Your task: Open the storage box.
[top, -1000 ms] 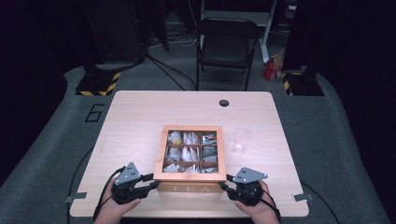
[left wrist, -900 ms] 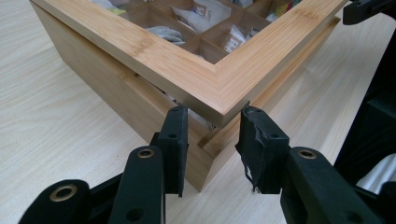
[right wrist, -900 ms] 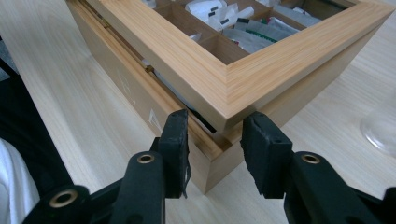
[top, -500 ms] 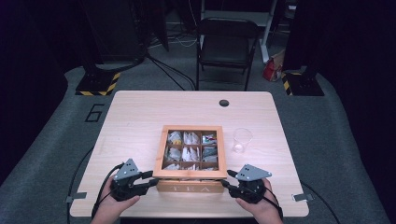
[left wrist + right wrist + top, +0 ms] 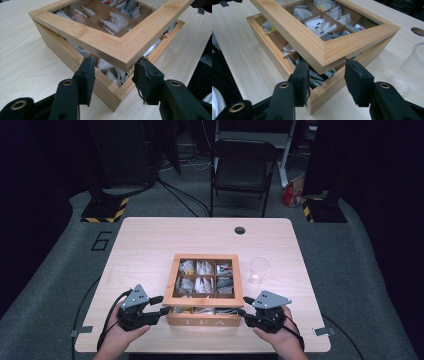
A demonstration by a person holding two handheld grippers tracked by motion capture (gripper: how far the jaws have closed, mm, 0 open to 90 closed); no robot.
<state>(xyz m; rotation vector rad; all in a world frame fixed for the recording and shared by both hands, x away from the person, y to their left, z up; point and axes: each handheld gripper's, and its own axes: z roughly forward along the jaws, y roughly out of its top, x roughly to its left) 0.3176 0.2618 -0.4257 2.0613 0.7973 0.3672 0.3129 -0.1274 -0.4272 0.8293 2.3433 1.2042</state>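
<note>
While straddling the two near corners of a half-raised lid (image 5: 110, 47), clamping nothing. At the left gripper (image 5: 161, 305): jaws parted, having just been opening, lid corner between them, pads clear of the wood. Same at the right gripper (image 5: 243, 306): jaws apart, eased a little wider just now, corner between them, no squeeze. Looks to be carrying the lid on the jaw tips rather than in a pinch.

Judged as the lid-opening step on the wooden tea box (image 5: 202, 321), roughly halfway. Front edge lifted off the base at six o'clock, back edge low at twelve o'clock, probably hinged there.

Next move calls for raising both corners together and evenly, swinging the front edge up and over toward twelve o'clock. Calls also for keeping the tips well under the frame. Otherwise likely to slip and drop shut on the tea bags (image 5: 110, 72) in their compartments.

Around: box near the middle of the table (image 5: 150, 245), toward its six o'clock edge. Clear plastic cup (image 5: 259, 269) just beside the box at two o'clock, worth minding on the right hand's side. Round hole (image 5: 240, 230) in the tabletop at twelve o'clock, folding chair (image 5: 242, 165) beyond it. Bare wood behind the box, so no bar to the swing.
</note>
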